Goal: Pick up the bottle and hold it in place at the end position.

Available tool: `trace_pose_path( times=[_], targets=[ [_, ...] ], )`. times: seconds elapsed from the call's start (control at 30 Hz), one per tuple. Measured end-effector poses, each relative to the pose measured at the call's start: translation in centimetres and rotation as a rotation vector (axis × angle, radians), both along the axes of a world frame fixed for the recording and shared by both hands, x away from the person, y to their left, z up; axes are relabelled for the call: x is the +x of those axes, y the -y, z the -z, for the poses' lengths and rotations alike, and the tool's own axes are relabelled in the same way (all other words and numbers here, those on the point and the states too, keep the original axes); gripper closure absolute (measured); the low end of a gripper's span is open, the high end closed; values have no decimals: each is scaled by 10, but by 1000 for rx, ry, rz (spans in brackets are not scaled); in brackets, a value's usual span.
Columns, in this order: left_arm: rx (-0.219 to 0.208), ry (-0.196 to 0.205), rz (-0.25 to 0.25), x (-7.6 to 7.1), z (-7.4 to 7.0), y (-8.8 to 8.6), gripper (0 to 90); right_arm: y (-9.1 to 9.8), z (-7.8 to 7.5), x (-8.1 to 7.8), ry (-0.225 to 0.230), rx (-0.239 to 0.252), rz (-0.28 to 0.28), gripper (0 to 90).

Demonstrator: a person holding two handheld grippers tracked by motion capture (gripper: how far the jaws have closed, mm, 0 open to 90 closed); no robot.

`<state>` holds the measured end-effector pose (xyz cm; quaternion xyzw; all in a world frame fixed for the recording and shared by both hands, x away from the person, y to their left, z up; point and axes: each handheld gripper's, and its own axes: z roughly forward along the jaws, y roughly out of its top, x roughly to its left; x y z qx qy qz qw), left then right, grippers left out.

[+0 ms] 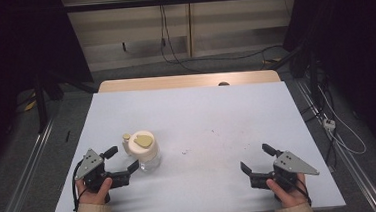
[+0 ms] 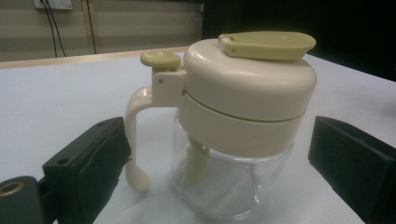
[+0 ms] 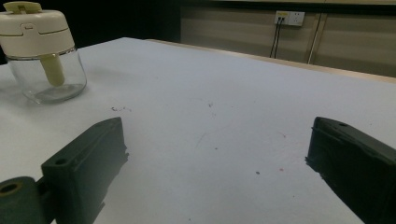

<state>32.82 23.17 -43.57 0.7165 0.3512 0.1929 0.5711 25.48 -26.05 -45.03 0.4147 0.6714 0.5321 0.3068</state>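
1. One glass jar (image 1: 148, 159) with a cream lid (image 1: 143, 144) stands upright on the left part of the desk (image 1: 201, 110), well in from every edge. An olive flip cap (image 2: 266, 45) lies on top of the lid, and a cream handle (image 2: 135, 135) hangs down one side.
2. My left gripper (image 1: 121, 160) sits just beside the jar, jaws spread wide on either side of it. In the left gripper view I see a gap between each jaw and the glass.
3. My right gripper (image 1: 257, 159) rests near the desk's front right, jaws spread and holding nothing, well apart from the jar.
4. Between my two grippers the pale desk top lies open; it carries a few small dark specks and faint scuffs (image 3: 205, 135).
5. A wooden strip (image 1: 189, 81) shows along the far edge. Beyond it are a grey floor, cables (image 1: 172, 52) and a wall socket (image 3: 289, 17).
6. Count: one jar, two grippers, two hands.
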Motion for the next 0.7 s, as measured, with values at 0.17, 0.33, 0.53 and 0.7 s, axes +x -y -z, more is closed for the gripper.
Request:
trace_pose_path(
  times=[0.17,0.33,0.53,0.7],
  targets=[
    [-7,-1,-3,0,0,0,47,-1,0,0,-1,-2,-4,36],
    [-6,1,5,0,0,2,46,0,0,0,1,-1,-4,36],
    [-11,4,35,0,0,6,39,1,1,1,2,-1,-3,37],
    [6,6,45,0,1,10,39,1,1,1,1,1,-1,37]
  ],
)
